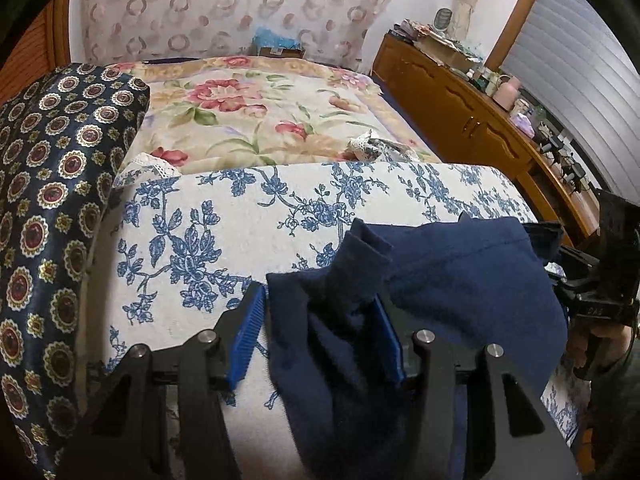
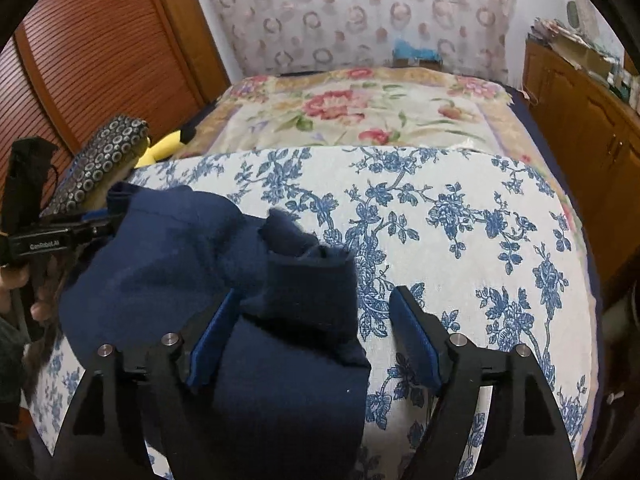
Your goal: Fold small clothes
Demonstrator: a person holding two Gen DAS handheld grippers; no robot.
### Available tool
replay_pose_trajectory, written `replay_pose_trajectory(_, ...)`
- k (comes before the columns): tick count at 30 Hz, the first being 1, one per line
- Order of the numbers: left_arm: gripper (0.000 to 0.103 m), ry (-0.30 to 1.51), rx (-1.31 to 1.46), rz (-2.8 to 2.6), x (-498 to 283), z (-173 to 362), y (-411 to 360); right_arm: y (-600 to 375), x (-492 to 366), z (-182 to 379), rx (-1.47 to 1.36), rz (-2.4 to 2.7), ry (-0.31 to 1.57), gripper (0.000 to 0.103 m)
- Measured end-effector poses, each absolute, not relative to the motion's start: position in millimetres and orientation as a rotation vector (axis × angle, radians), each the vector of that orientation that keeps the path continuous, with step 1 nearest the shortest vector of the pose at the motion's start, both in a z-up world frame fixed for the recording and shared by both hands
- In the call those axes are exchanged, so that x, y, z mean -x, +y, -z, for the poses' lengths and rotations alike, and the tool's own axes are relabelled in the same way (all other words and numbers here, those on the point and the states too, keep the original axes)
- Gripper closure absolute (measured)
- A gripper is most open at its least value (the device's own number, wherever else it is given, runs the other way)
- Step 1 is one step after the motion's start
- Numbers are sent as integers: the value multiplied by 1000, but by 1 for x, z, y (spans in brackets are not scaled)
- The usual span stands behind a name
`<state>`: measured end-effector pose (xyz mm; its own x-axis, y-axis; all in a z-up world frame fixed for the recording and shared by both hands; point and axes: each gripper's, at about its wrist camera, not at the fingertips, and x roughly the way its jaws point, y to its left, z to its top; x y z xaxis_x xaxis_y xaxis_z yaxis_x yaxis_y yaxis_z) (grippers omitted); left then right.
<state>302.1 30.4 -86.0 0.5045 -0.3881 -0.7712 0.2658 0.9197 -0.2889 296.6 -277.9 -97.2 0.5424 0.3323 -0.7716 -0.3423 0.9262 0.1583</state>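
A small navy garment (image 1: 460,280) lies bunched on the near part of the blue-and-white floral cloth (image 1: 240,232) that covers the bed. Nothing looks neatly folded yet — it is a rumpled heap with a cuff or corner sticking up in the middle, so I would judge the folding barely begun, with the flattening and every crease left to do.

The left gripper (image 1: 320,336) has its fingers apart, and dark fabric lies in the gap and drapes over the right-hand blue pad; the pads are not closed on it. The right gripper (image 2: 316,340) is spread wide too — the garment fills the left part of its gap and covers most of the left pad, while its right pad stands clear over bare cloth. Whether either pad presses the fabric, I cannot tell.

As for containers, a cardboard box (image 1: 280,50) sits at the far end of the bed with something light blue (image 1: 274,37) on top; what is inside is hidden. A patterned navy cushion (image 1: 56,200) stands at the left.
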Motion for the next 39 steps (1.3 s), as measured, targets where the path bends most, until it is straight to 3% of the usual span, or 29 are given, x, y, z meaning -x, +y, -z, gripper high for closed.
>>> replay_pose_trajectory(2,58,964,144,411,-301,86,29,-274,-295,98,31,-411,912,24)
replay_pose_trajectory(4,67,965,153,433,-301,86,28,-270,-295,97,31,-445,914,35)
replay_pose_trajectory(6,83,968,167,454,-300,85,28,-267,-295,98,13,-492,923,54)
replay_pose_trajectory(7,86,965,165,456,-299,83,27,-266,-295,99,12,-499,924,57)
replay_pose_trajectory(9,90,945,155,457,-293,76,27,-267,-294,99,-31,-551,929,76)
replay_pose_trajectory(12,91,886,177,479,-278,57,31,-269,-288,93,-48,-578,900,86)
replay_pose_trajectory(31,92,523,250,393,-190,-62,132,-192,-270,-41,71,-743,550,93)
replay_pose_trajectory(39,92,508,323,195,-157,-46,209,-66,-301,-86,346,-889,529,93)
